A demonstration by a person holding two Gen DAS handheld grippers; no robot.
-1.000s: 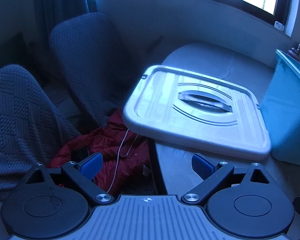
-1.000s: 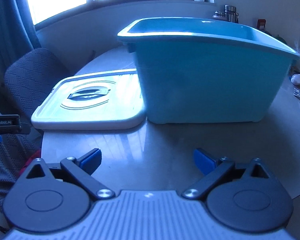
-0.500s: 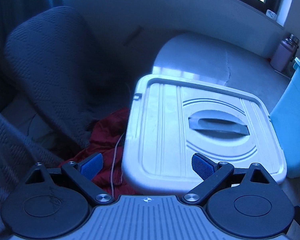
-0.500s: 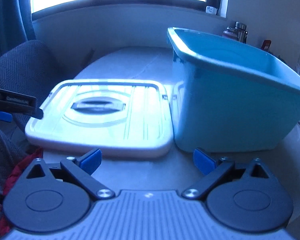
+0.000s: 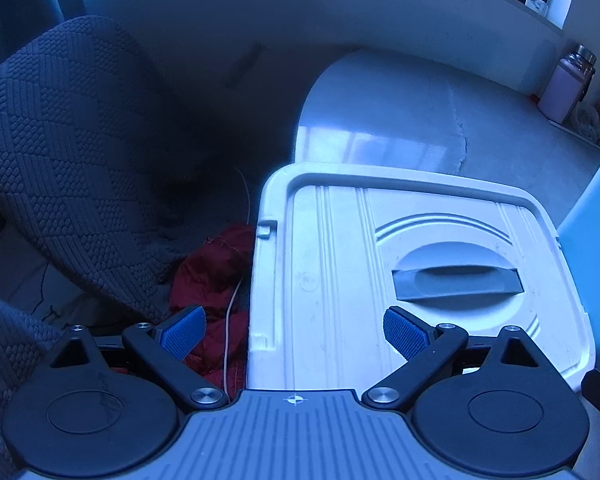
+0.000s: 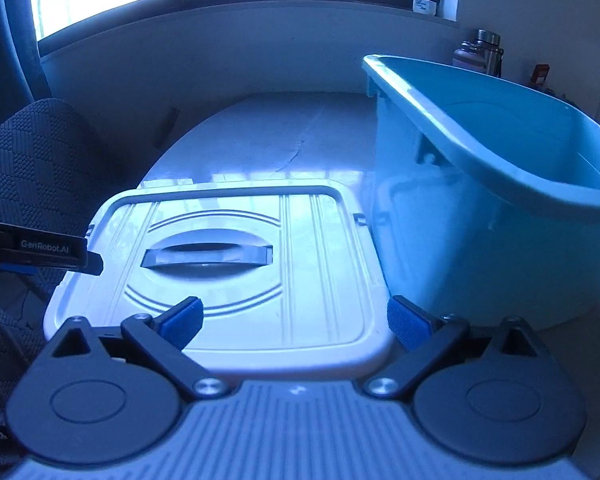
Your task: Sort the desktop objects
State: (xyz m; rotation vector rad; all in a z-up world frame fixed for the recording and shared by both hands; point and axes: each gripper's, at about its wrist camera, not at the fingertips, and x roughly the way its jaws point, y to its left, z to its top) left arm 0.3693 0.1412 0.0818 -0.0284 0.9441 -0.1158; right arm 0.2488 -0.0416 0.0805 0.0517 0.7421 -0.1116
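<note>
A white bin lid (image 5: 332, 280) with a grey handle (image 5: 456, 280) lies flat on the table, overhanging its left edge. It also shows in the right wrist view (image 6: 300, 272). A turquoise bin (image 6: 500, 200) stands open and upright just right of the lid. My left gripper (image 5: 294, 334) is open over the lid's near left edge, its right pad (image 5: 404, 336) above the lid. My right gripper (image 6: 294, 322) is open over the lid's near edge. The left gripper (image 6: 40, 250) shows from the side at the lid's left.
Two dark fabric chairs (image 5: 72, 152) stand left of the grey table (image 5: 400, 120). A red garment (image 5: 216, 276) and a white cord lie below the table edge. A pink bottle (image 5: 564, 84) and small items stand at the far right by the window wall.
Both grippers have moved closer to the white lid and now hang over its near edges. The right wrist view has swung left from the bin toward the lid. Both stay open.
</note>
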